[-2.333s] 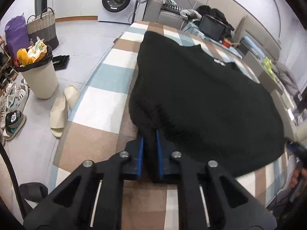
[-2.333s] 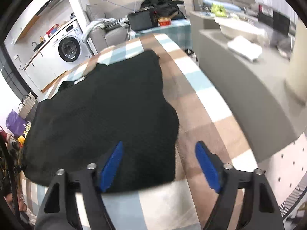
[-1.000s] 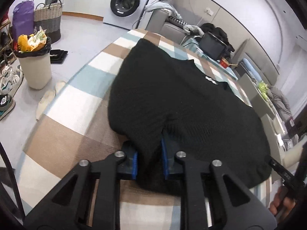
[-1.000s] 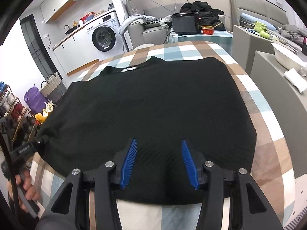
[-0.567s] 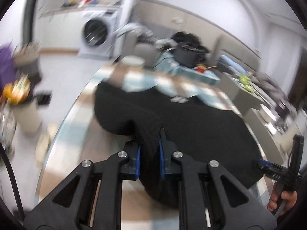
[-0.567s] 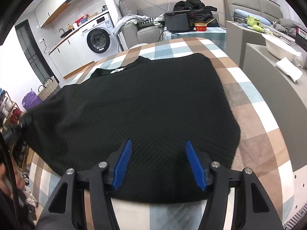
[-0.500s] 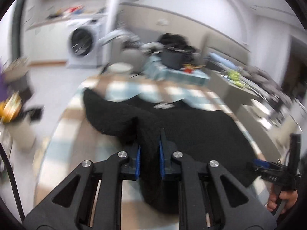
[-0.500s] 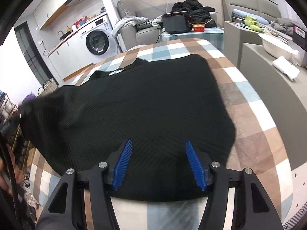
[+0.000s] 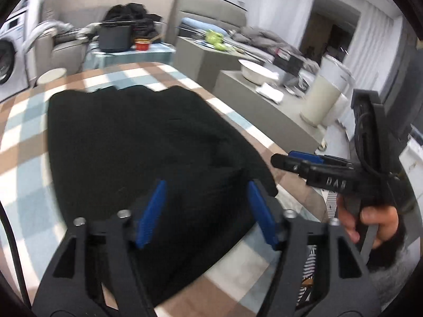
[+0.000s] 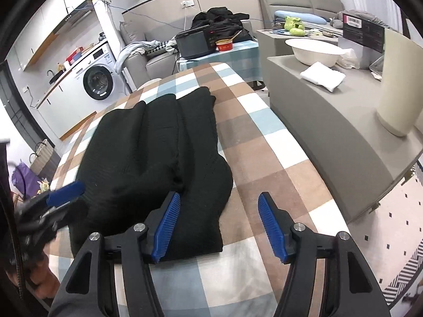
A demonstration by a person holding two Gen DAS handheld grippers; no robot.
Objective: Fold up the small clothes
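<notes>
A black knitted garment [image 9: 145, 137] lies folded lengthwise into a long strip [image 10: 158, 145] on the checkered table [image 10: 264, 171]. My left gripper [image 9: 207, 211] hovers over the garment's near end. Its jaws are opening, and the cloth lies loose under them without touching the blue pads [image 9: 152, 211]. My right gripper [image 10: 219, 227] is also opening. Its left pad [image 10: 166, 227] sits over the garment's near right corner and the other is over bare tablecloth. Each view shows the other gripper: the right one [image 9: 304, 163] and the left one [image 10: 63, 192].
A grey counter [image 10: 330, 121] runs along the table's right side with a white basin [image 10: 314, 50], a folded white cloth [image 10: 322, 79] and a cream cylinder [image 10: 399, 84]. Beyond the table stand a small table with a black appliance [image 10: 195, 45] and a washing machine [image 10: 99, 82].
The left gripper carried the garment's left edge across to the right, folding it over, then let go and opened. The right gripper shifted right and widened slightly.
</notes>
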